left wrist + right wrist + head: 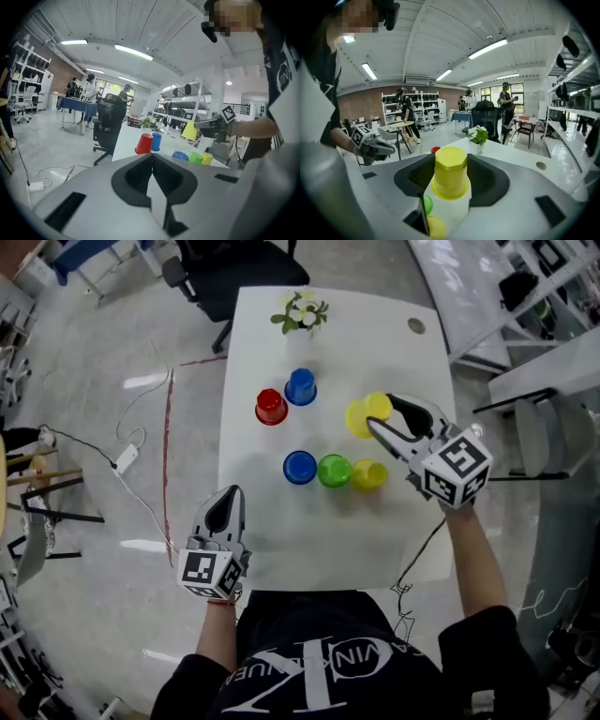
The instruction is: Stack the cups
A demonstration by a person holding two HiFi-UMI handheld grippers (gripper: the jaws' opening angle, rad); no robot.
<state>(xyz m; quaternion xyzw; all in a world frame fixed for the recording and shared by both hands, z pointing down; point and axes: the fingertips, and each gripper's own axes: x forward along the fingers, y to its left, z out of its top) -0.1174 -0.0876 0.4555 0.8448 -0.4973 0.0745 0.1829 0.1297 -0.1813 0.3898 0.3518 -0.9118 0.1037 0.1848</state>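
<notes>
Evidently mid-carry: the raised yellow cup (451,174) hangs inverted, clamped between the right gripper's (380,416) jaws, above the table and just beyond the resting yellow cup (369,474). The next move probably calls for lowering it squarely over that cup. Well left of it, the left gripper (151,164) hangs closed and empty.

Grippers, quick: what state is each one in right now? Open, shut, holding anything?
Left gripper: shut, nothing between its jaws.
Right gripper: shut on a yellow cup.
</notes>
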